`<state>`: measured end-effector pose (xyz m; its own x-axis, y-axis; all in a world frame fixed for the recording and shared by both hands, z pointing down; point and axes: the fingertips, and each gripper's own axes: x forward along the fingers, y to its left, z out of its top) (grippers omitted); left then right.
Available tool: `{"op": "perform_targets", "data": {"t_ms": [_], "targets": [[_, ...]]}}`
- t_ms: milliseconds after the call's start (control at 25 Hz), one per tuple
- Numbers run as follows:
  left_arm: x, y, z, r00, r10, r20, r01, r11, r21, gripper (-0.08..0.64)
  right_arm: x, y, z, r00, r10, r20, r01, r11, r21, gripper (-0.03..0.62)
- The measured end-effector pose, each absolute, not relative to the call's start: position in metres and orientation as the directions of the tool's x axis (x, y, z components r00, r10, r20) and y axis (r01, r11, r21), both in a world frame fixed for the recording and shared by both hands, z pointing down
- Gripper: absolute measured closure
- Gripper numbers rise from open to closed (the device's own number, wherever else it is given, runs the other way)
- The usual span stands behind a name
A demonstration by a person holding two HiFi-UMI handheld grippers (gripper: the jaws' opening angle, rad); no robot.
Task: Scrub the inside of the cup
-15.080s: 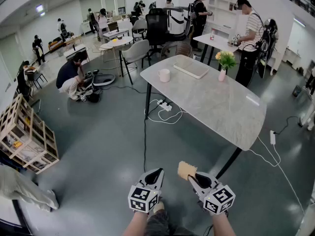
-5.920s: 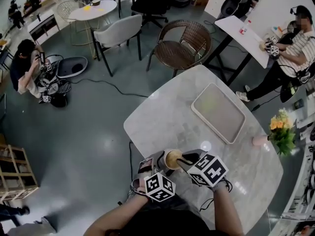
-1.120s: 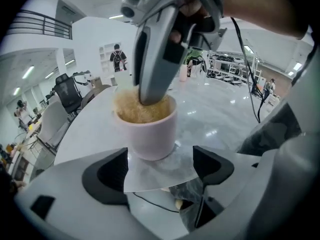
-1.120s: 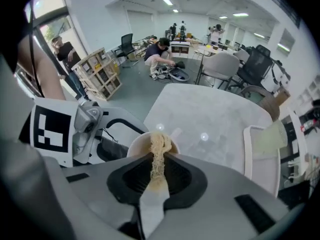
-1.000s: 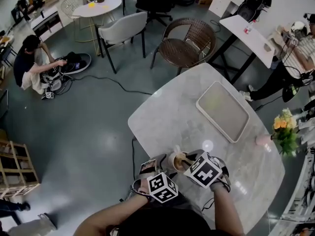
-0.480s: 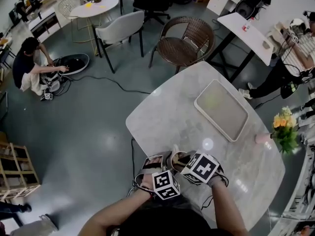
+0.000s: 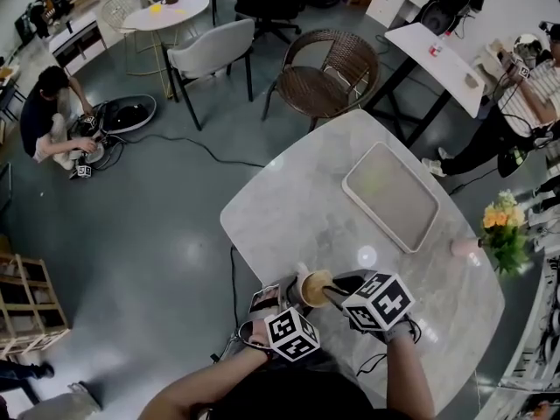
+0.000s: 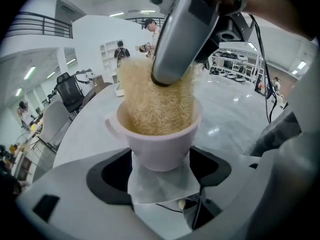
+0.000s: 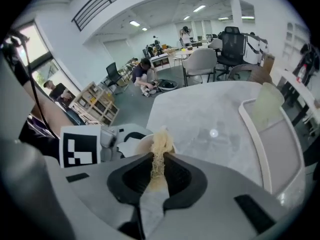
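Right gripper (image 7: 327,293) rightward over marble table (image 7: 297,208)

Marble table (image 7: 306,208): tray (image 7: 390,195), flower vase (image 7: 464,248) apparently near edge.

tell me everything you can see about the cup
The cup is pale pinkish-white and glossy, like ceramic or plastic. It tapers down from a wider rim and has a small handle on one side. It is upright near the marble table's edge, with its lower body between the pads of the left gripper, whose jaws have just been closing on it. A straw-coloured fibrous scrubber, pinched by the right gripper, is stuffed inside and rises above the rim.
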<state>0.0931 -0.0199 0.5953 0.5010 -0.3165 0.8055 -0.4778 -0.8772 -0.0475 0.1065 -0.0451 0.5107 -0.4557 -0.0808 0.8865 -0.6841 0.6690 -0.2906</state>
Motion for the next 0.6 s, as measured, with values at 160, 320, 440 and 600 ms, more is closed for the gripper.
{"op": "perform_targets", "data": {"t_ms": [160, 320, 440, 600], "targets": [[0.090, -0.004, 0.592, 0.506, -0.291, 0.812, -0.448, -0.893, -0.041, 0.227, 0.104, -0.040, 0.519, -0.341, -0.087, 0.936, -0.617, 0.772, -0.153, 0.531], [0.108, 0.026, 0.586, 0.563, -0.208, 0.800, -0.298, -0.954, -0.038, 0.227, 0.105, -0.039, 0.526, -0.251, -0.125, 0.960, -0.465, 0.885, -0.006, 0.531], [0.132, 0.048, 0.576, 0.628, -0.132, 0.767, -0.160, -0.986, -0.039, 0.229, 0.106, -0.043, 0.525, -0.252, -0.155, 0.955, -0.420, 0.907, 0.037, 0.531], [0.132, 0.047, 0.572, 0.642, -0.089, 0.761, -0.171, -0.985, 0.030, 0.230, 0.111, -0.046, 0.522, -0.276, -0.159, 0.948, -0.440, 0.898, 0.023, 0.531]]}}
